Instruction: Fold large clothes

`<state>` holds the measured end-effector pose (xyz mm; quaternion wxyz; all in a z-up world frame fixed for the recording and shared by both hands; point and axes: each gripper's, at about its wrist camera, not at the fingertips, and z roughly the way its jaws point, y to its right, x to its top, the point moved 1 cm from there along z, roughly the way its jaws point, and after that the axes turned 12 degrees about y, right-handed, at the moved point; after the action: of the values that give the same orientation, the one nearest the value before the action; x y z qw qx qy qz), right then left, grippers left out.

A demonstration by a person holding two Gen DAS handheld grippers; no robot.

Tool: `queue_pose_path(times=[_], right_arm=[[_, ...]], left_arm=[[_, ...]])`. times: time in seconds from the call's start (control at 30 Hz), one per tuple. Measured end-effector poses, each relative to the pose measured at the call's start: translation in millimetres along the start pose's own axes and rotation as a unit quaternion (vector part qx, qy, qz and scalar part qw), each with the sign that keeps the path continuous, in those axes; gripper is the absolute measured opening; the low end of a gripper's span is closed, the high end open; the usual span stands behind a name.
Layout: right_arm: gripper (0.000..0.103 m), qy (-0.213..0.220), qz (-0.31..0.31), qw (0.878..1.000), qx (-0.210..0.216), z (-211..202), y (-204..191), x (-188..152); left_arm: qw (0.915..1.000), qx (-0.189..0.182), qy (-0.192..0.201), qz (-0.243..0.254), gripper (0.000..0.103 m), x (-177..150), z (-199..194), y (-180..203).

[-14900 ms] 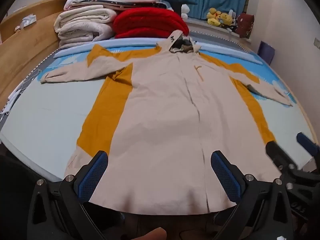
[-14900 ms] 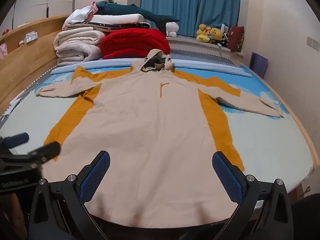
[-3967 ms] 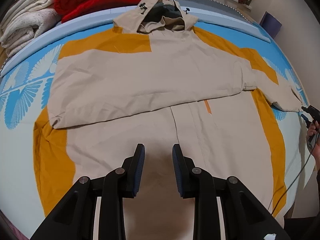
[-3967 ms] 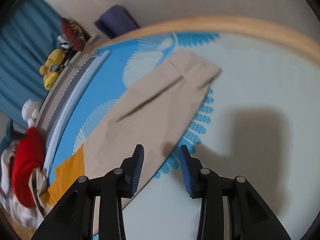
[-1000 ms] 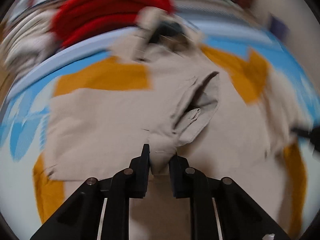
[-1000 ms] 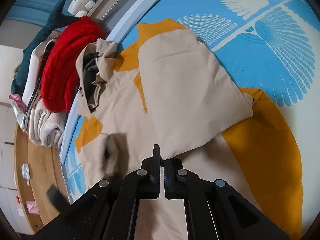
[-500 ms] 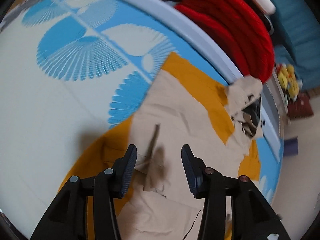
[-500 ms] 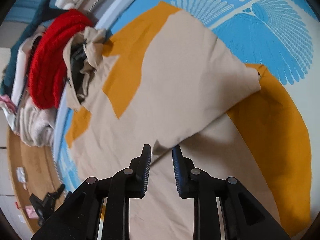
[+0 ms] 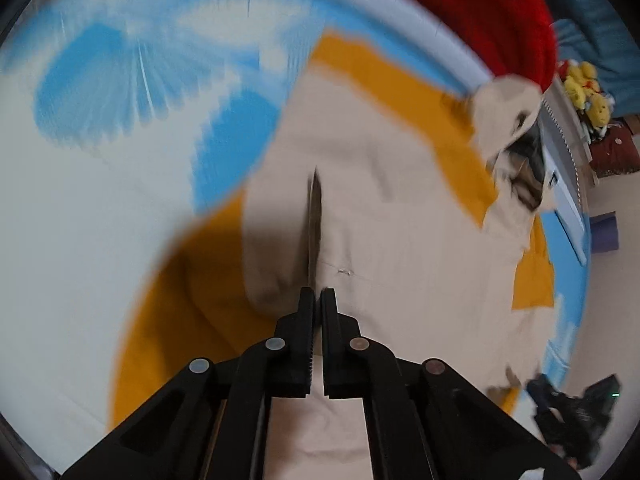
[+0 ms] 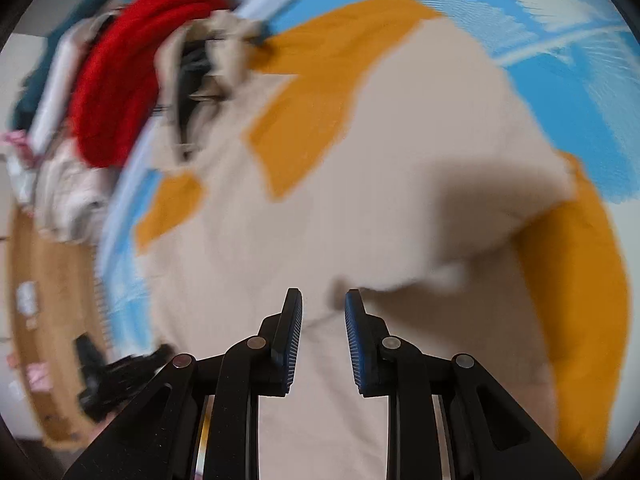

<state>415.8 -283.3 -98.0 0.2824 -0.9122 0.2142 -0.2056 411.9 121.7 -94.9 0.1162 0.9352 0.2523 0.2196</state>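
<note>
A large beige hooded coat (image 9: pixel 400 240) with mustard-yellow panels lies on the bed, both sleeves folded in across the chest. It also shows in the right wrist view (image 10: pixel 360 208). My left gripper (image 9: pixel 318 298) is shut on a raised ridge of the folded left sleeve. My right gripper (image 10: pixel 323 300) is open just over the edge of the folded right sleeve, holding nothing. The hood (image 10: pixel 208 52) lies at the far end. Both views are blurred by motion.
A blue and white fan-pattern bedsheet (image 9: pixel 100 120) lies under the coat. A red blanket (image 10: pixel 132 60) and pale folded bedding are stacked at the head. Yellow plush toys (image 9: pixel 588 88) sit by the curtain. The wooden bed frame (image 10: pixel 36 300) runs along one side.
My left gripper has shut on the folded left sleeve, pinching up a ridge of cloth. My right gripper has opened wider and let go of the right sleeve, which lies folded across the chest.
</note>
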Motion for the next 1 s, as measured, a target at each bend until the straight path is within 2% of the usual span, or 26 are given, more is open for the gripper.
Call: queue_pose_path(times=[0.07, 0.1, 0.13, 0.17, 0.23, 0.3, 0.4, 0.47, 0.53, 0.6, 0.7, 0.77, 0.83, 0.9, 0.93, 1.0], right_arm=[[0.024, 0.015, -0.007, 1.000, 0.014, -3.5, -4.8, 3.5], [0.024, 0.022, -0.003, 1.000, 0.013, -4.5, -3.2, 5.7], [0.024, 0.025, 0.004, 1.000, 0.010, -4.1, 0.0, 7.0], [0.025, 0.027, 0.018, 0.999, 0.002, -2.7, 6.9, 8.5], [0.025, 0.021, 0.054, 0.998, -0.019, 3.7, 24.7, 9.3], [0.025, 0.012, 0.102, 0.994, -0.042, 8.2, 47.8, 7.7], [0.025, 0.015, 0.135, 0.988, -0.069, 9.9, 66.9, 7.9], [0.025, 0.023, 0.134, 0.988, -0.074, 7.5, 68.5, 10.7], [0.025, 0.034, 0.116, 0.990, -0.069, 3.7, 60.6, 14.5], [0.025, 0.040, 0.090, 0.993, -0.063, 3.9, 49.7, 17.9], [0.025, 0.031, 0.075, 0.993, -0.080, 13.1, 50.3, 18.0], [0.025, 0.013, 0.086, 0.991, -0.104, 20.6, 60.5, 14.5], [0.025, 0.013, 0.087, 0.990, -0.108, 21.0, 62.9, 13.7], [0.025, 0.026, 0.048, 0.993, -0.107, 20.1, 52.2, 18.7], [0.025, 0.028, 0.033, 0.993, -0.113, 20.3, 49.9, 18.9], [0.025, 0.018, 0.018, 0.992, -0.127, 26.2, 52.0, 17.4]], left_arm=[[0.9983, 0.023, 0.050, 0.020, 0.001, 8.9, -17.2, 3.7], [0.9973, 0.031, 0.061, 0.025, 0.002, 10.1, -19.7, 3.6], [0.9967, 0.043, 0.063, 0.027, 0.006, 11.0, -19.5, 2.9], [0.9967, 0.054, 0.055, 0.024, 0.006, 10.4, -16.6, 0.6], [0.9961, 0.081, 0.031, 0.010, 0.018, 7.7, -10.2, -8.8], [0.9940, 0.098, 0.047, -0.006, 0.020, 9.1, -14.6, -14.3], [0.9950, 0.076, 0.063, 0.016, 0.020, 11.4, -20.5, -4.3], [0.9974, 0.042, 0.050, 0.028, 0.020, 8.9, -13.0, 6.0], [0.9993, 0.021, 0.022, 0.021, 0.020, 4.3, 1.6, 5.2], [0.9993, 0.028, -0.023, 0.009, 0.020, -4.8, 26.1, -1.7], [0.9968, 0.063, -0.050, 0.003, 0.019, -14.5, 43.8, -14.1], [0.9968, 0.066, -0.043, 0.009, 0.019, -15.2, 37.0, -9.3], [0.9979, 0.053, -0.022, 0.029, 0.020, -11.7, 24.3, 2.9], [0.9976, 0.046, -0.007, 0.051, 0.027, -8.4, 17.5, 11.3], [0.9971, 0.045, -0.003, 0.061, 0.034, -7.3, 17.8, 13.8], [0.9956, 0.062, -0.012, 0.069, 0.036, -8.5, 26.8, 11.1]])
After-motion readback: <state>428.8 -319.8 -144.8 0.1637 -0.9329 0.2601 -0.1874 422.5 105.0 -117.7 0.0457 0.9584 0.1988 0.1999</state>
